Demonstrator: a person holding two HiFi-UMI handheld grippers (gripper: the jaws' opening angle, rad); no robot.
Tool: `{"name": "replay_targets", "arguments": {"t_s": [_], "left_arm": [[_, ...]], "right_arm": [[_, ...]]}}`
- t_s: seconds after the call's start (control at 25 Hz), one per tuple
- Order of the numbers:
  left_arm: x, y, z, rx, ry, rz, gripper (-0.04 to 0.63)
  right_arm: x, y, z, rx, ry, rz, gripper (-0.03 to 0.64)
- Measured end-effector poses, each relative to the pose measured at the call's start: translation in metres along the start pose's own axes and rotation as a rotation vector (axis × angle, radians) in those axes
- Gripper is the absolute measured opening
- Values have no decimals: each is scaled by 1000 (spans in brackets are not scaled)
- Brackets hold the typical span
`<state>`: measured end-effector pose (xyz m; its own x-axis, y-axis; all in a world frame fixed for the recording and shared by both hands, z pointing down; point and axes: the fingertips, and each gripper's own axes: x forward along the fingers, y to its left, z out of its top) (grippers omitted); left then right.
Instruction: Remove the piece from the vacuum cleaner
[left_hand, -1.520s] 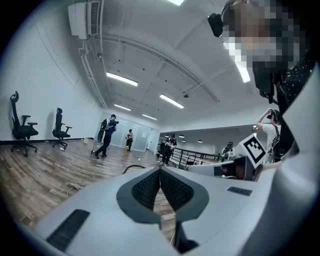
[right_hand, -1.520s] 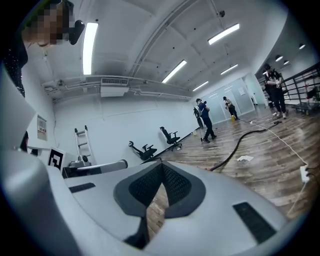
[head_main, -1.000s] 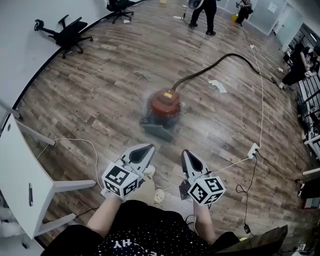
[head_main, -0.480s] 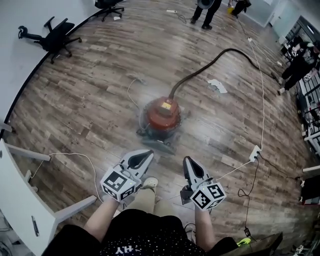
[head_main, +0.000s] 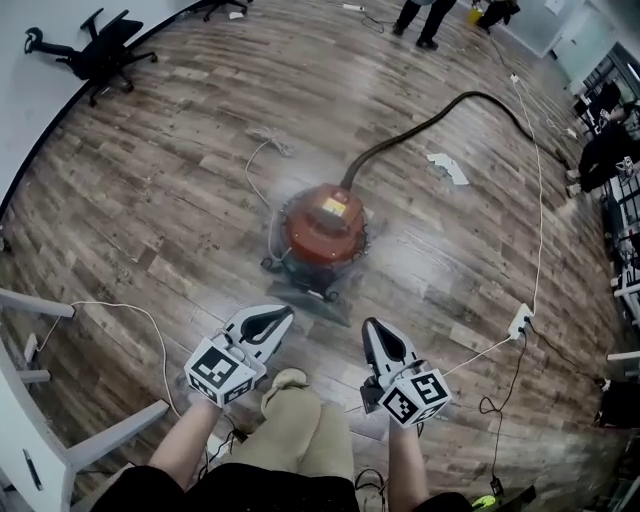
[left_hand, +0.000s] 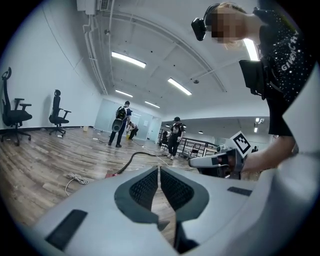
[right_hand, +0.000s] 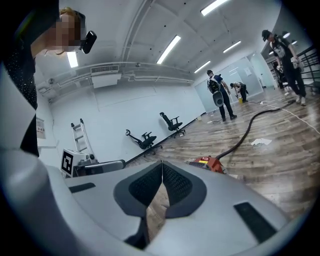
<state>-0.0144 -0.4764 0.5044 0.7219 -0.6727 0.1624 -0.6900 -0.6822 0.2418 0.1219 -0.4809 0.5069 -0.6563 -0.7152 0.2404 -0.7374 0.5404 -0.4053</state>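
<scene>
A round red vacuum cleaner (head_main: 322, 232) stands on the wood floor ahead of me, on a dark wheeled base, with a yellow label on top. Its black hose (head_main: 430, 122) curves away to the upper right. My left gripper (head_main: 283, 314) hangs short of it at the lower left, jaws shut and empty. My right gripper (head_main: 370, 325) is level with it to the right, also shut on nothing. In the right gripper view the vacuum cleaner (right_hand: 210, 163) shows just past the closed jaw tips, with its hose (right_hand: 246, 134) behind. The left gripper view shows only a sliver of red and the hose (left_hand: 131, 160).
A white cable (head_main: 534, 190) runs to a power strip (head_main: 519, 321) at the right. A coiled cord (head_main: 264, 140) and a scrap of paper (head_main: 446, 167) lie near the vacuum. A toppled office chair (head_main: 82, 52) is far left, a white table frame (head_main: 55, 420) near left. People stand far off.
The view has closed in on the vacuum cleaner, which now sits nearer and lower in the head view. Both grippers stayed shut and side by side.
</scene>
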Motion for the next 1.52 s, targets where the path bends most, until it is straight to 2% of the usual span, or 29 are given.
{"name": "replay_targets", "arguments": {"t_s": [0.4, 0.56, 0.6, 0.68, 0.72, 0.84, 0.92, 1.0, 1.12, 1.28, 1.32, 1.36, 1.44, 1.52], "left_arm": [[43, 44, -149, 13, -51, 54, 11], [54, 53, -189, 17, -113, 51, 15], [57, 55, -198, 18, -130, 44, 40], [59, 61, -213, 35, -160, 37, 161], [58, 66, -218, 55, -177, 47, 208], [45, 88, -221, 137, -231, 137, 236], [36, 109, -224, 179, -236, 205, 235], [33, 130, -238, 176, -191, 239, 235], [37, 155, -265, 145, -96, 236, 235], [54, 163, -280, 125, -86, 197, 232], [56, 163, -280, 133, -83, 203, 212], [57, 164, -280, 144, -80, 219, 134], [55, 163, -278, 145, -82, 240, 39], [50, 155, -280, 118, -99, 227, 26]], "right_arm": [[40, -89, -140, -41, 27, 35, -3], [52, -114, -183, -87, 6, 78, -2], [55, -119, -191, -103, -3, 92, 8], [60, -125, -206, -144, -9, 129, 142], [62, -127, -212, -165, -15, 142, 173], [62, -139, -227, -199, -50, 144, 201], [62, -148, -238, -206, -54, 155, 201], [63, -151, -250, -224, -39, 183, 201], [71, -154, -257, -280, -56, 162, 200], [87, -158, -266, -319, -44, 136, 197], [90, -157, -266, -326, -48, 127, 145], [91, -157, -266, -332, -55, 119, 66], [90, -153, -265, -343, -60, 120, 34], [85, -146, -268, -338, -50, 158, 25]]}}
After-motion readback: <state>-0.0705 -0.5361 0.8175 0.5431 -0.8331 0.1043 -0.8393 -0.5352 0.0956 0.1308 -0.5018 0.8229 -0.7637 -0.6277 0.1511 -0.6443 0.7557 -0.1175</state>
